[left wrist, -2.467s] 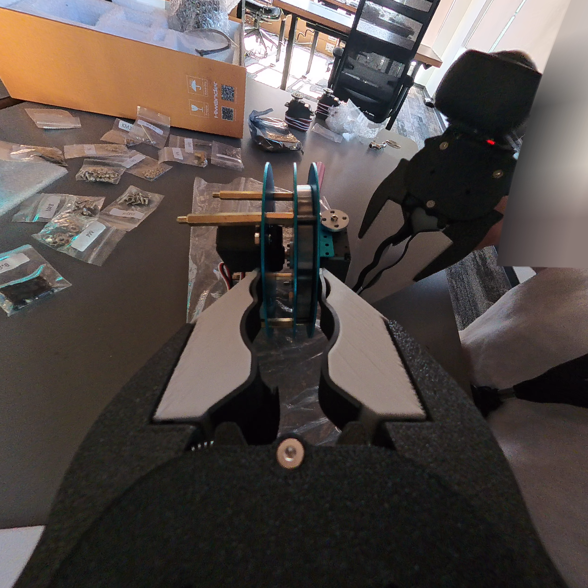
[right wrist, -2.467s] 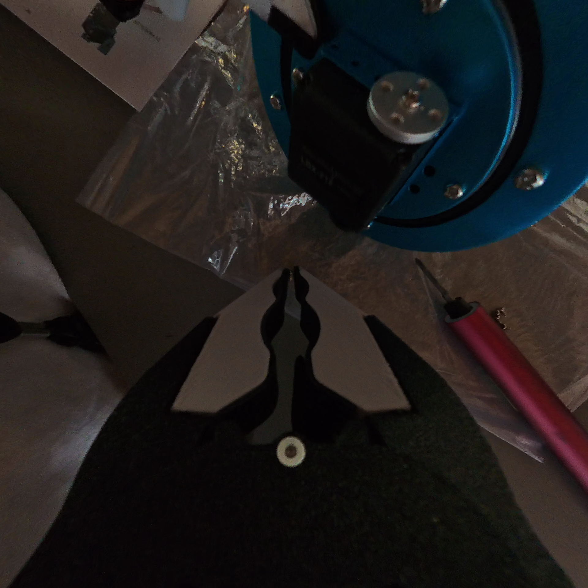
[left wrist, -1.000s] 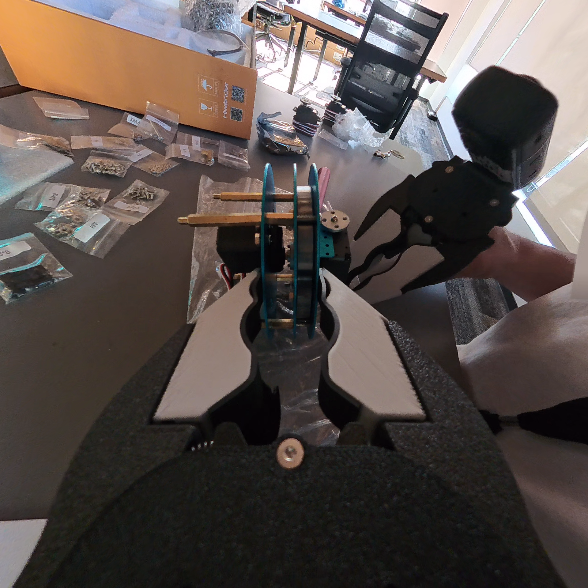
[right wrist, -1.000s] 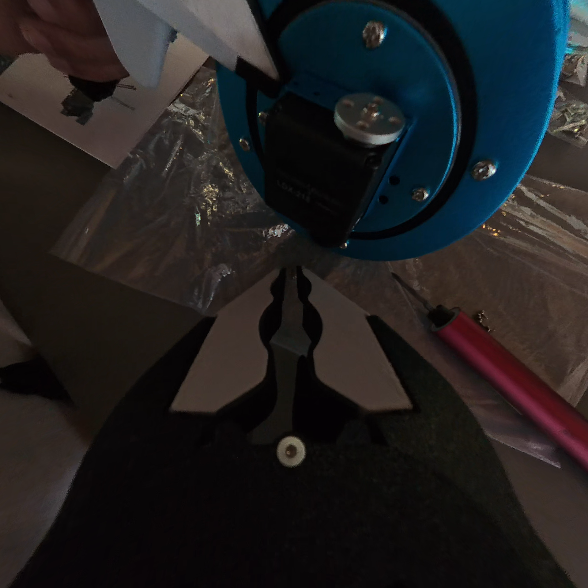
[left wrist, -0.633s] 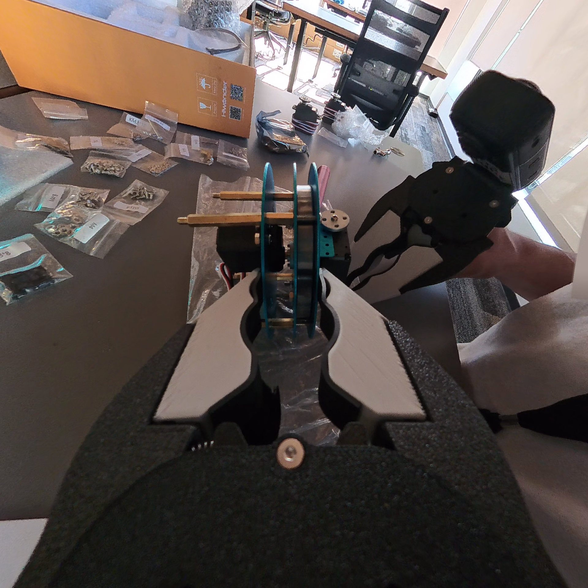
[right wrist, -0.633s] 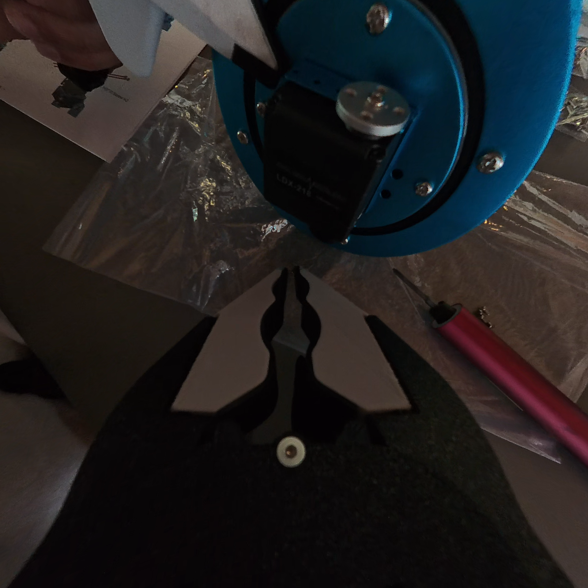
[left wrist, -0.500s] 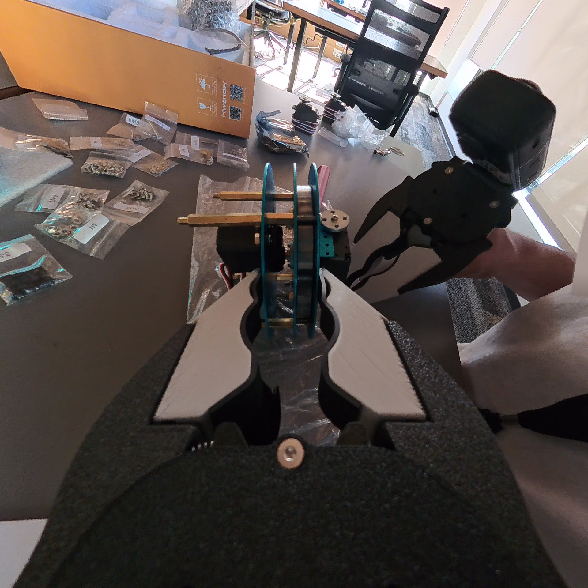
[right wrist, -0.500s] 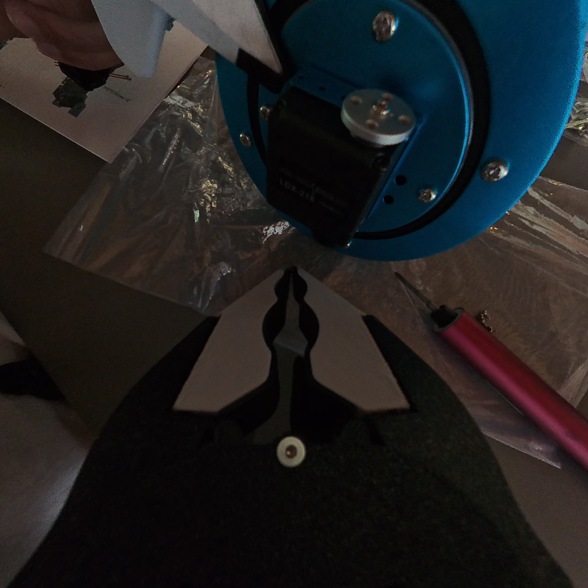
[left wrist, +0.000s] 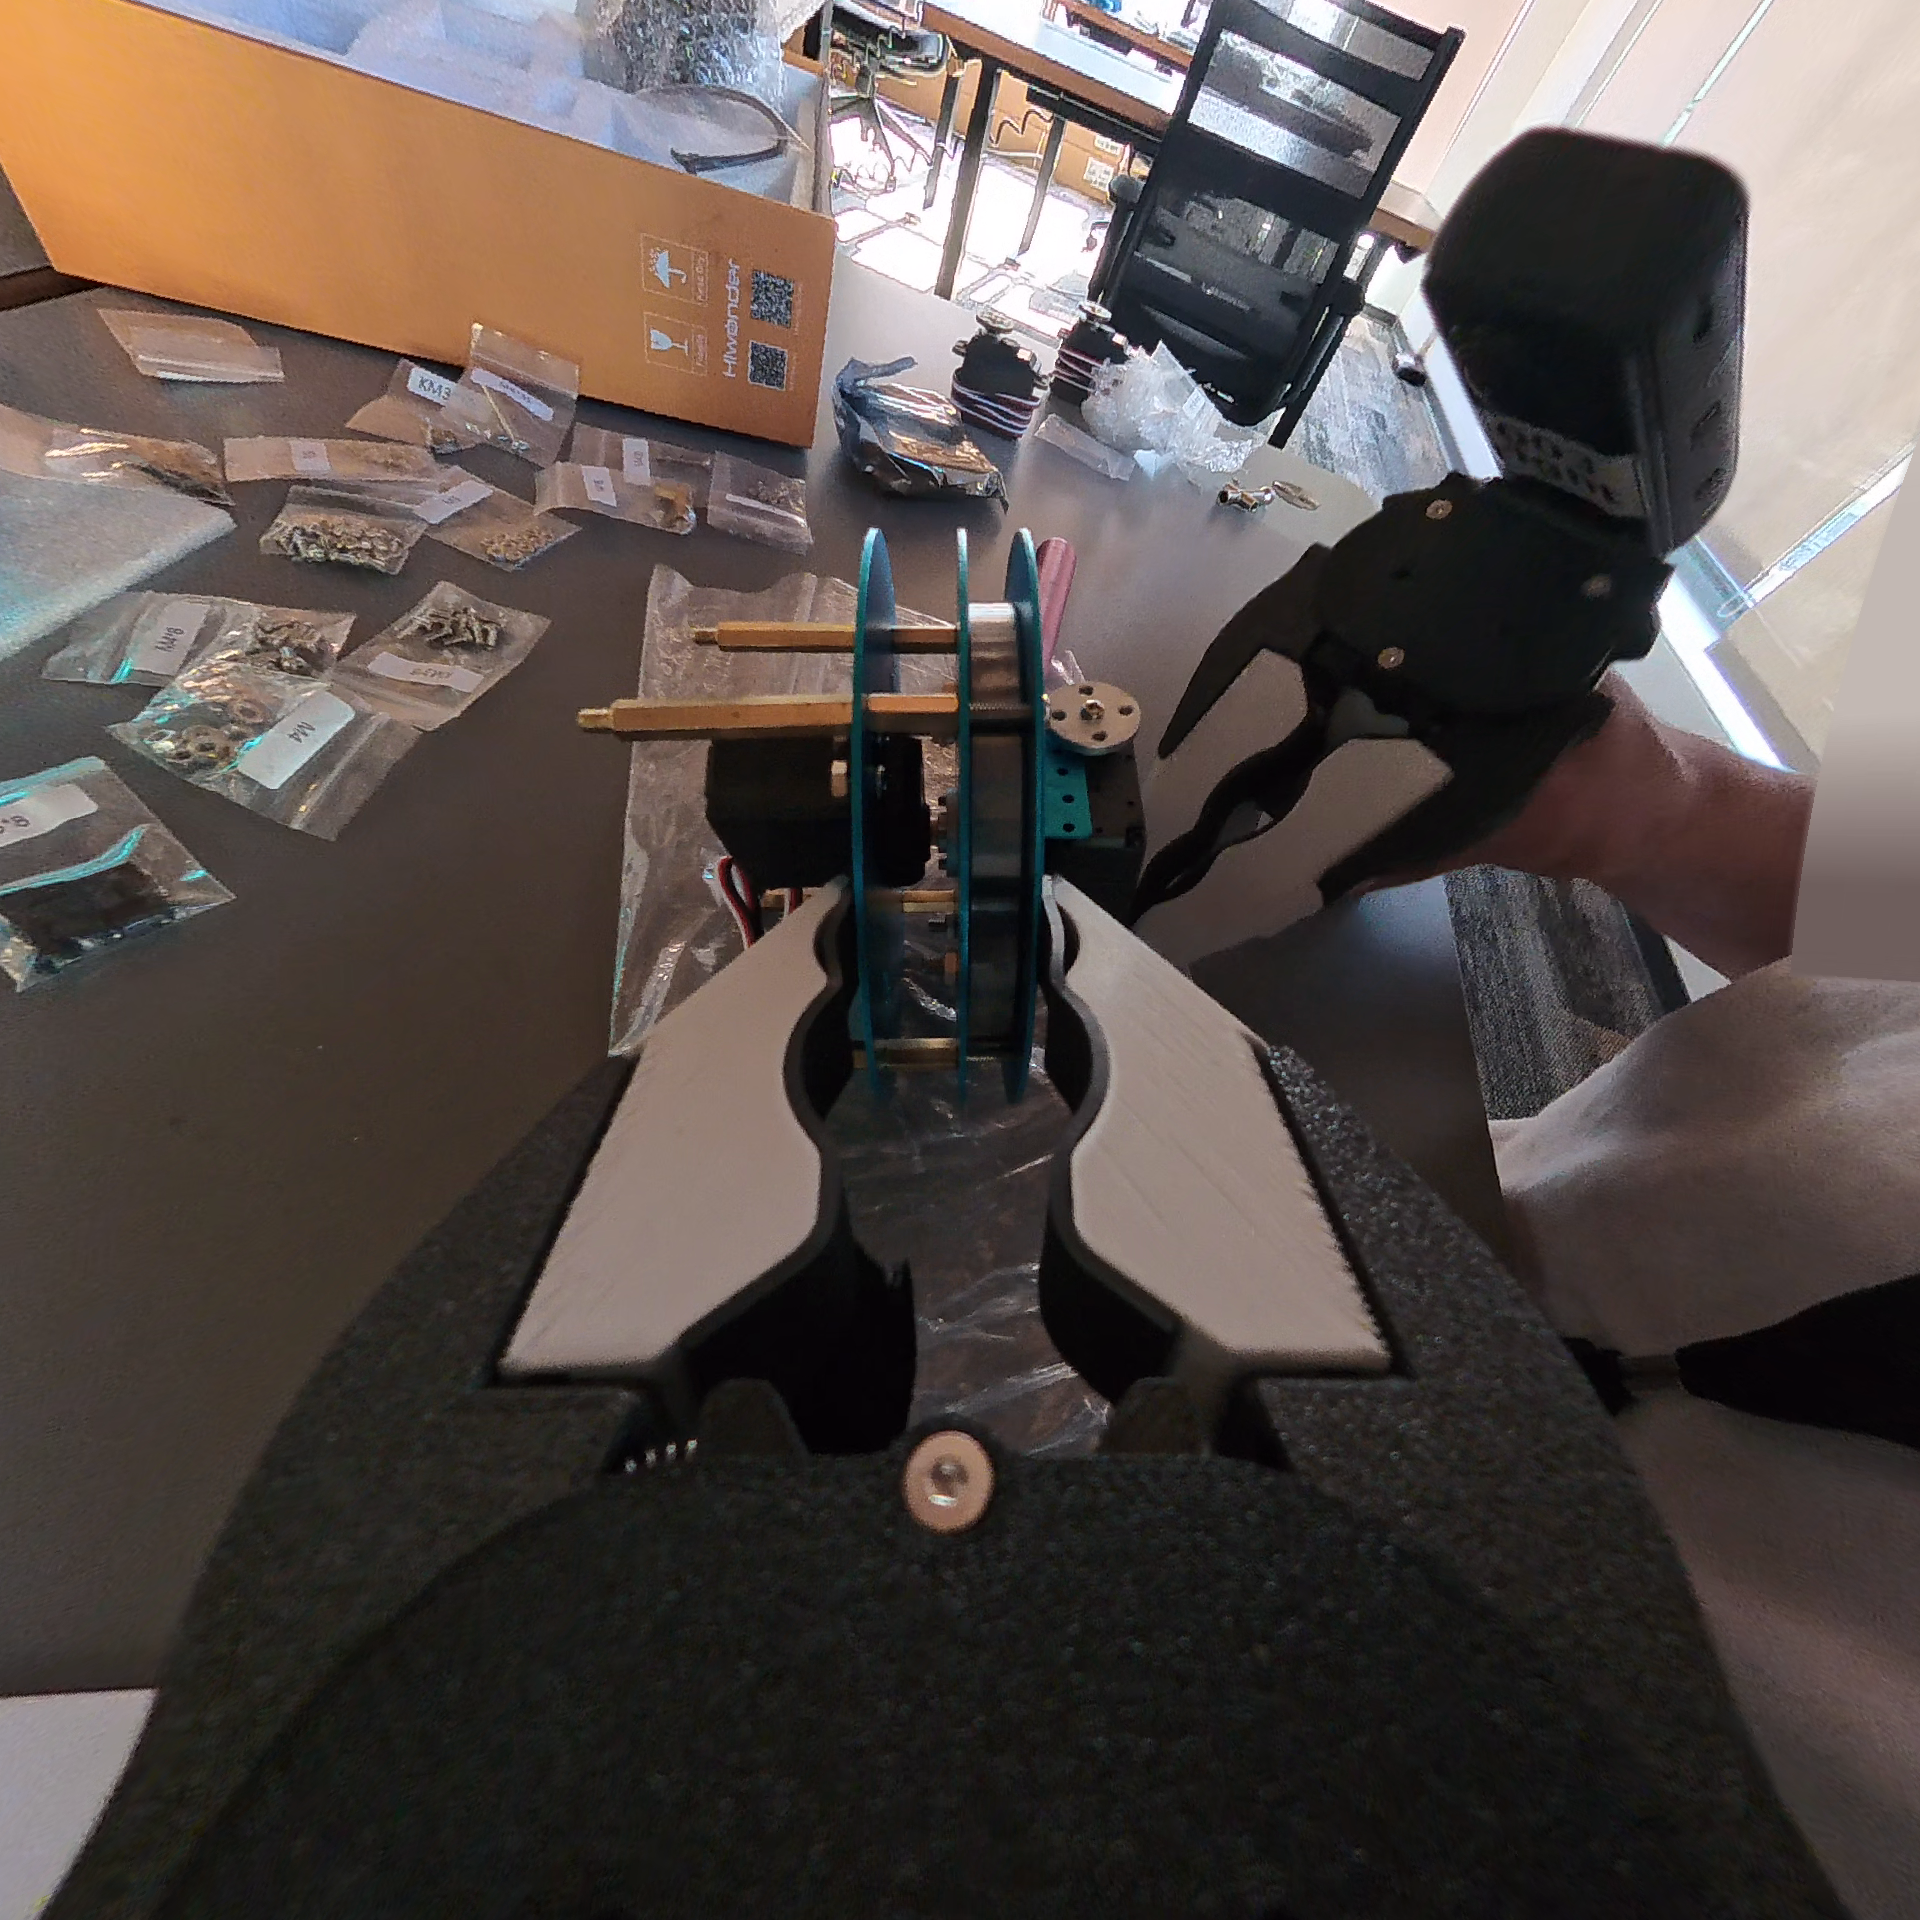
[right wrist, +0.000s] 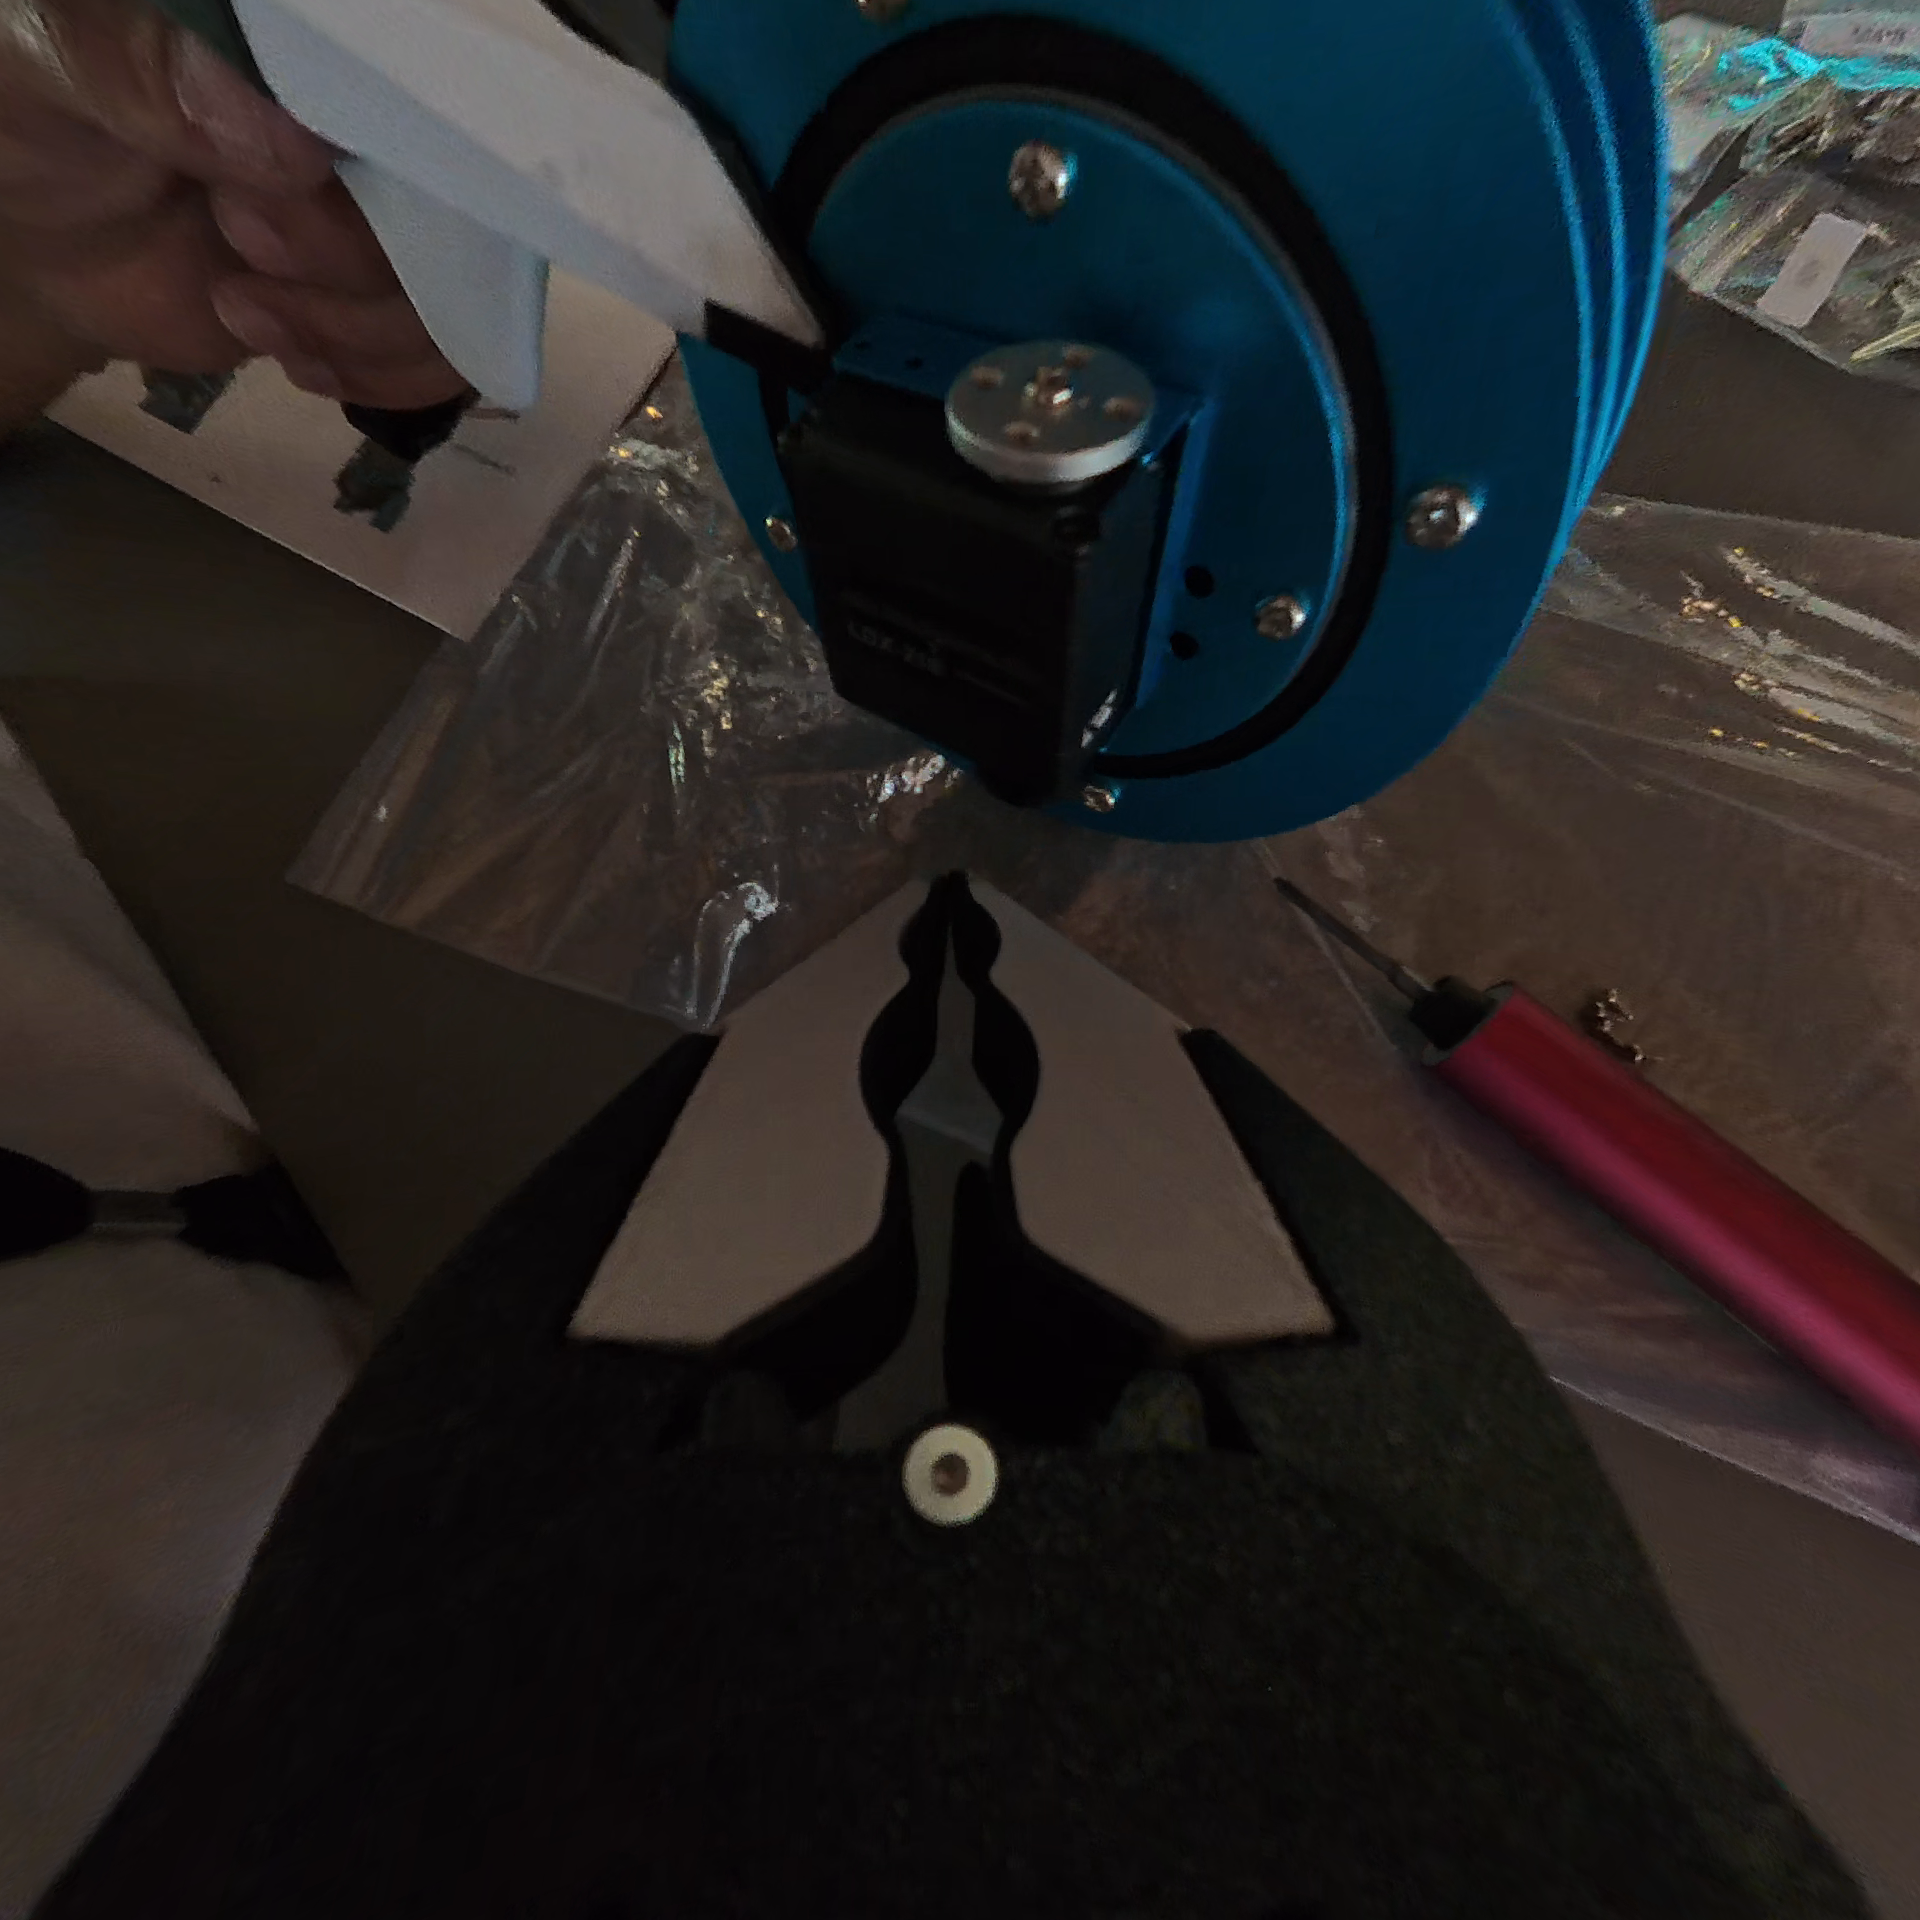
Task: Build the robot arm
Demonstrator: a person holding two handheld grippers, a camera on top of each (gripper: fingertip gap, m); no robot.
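My left gripper (left wrist: 945, 904) is shut on a blue disc assembly (left wrist: 940, 790): three upright blue discs on brass standoffs with a black servo (left wrist: 810, 800). It holds the assembly just above a clear plastic bag (left wrist: 696, 831). My right gripper (right wrist: 951, 883) is shut, with a thin grey sliver showing in the slit between its fingers. It sits just below the assembly's blue end disc (right wrist: 1455, 416), its black servo (right wrist: 966, 582) and silver horn (right wrist: 1049, 416), without touching. It also shows in the left wrist view (left wrist: 1153, 831), to the right of the assembly.
A pink screwdriver (right wrist: 1662, 1174) lies on the plastic bag (right wrist: 644, 748) beside tiny screws (right wrist: 1610, 1018). Several small bags of screws (left wrist: 312, 717) lie at the left before a cardboard box (left wrist: 416, 208). Spare servos (left wrist: 997, 374) and a black chair (left wrist: 1268, 208) are behind. A printed sheet (right wrist: 312, 488) lies near a hand (right wrist: 156, 239). My right fingertips sit around 9 cm from my left ones. The pink screwdriver (right wrist: 1662, 1174) is about 12 cm from my right fingertips.
The left gripper keeps its hold on the assembly. The right gripper has backed off a little and swung, so more of the blue end disc shows. It stays shut.
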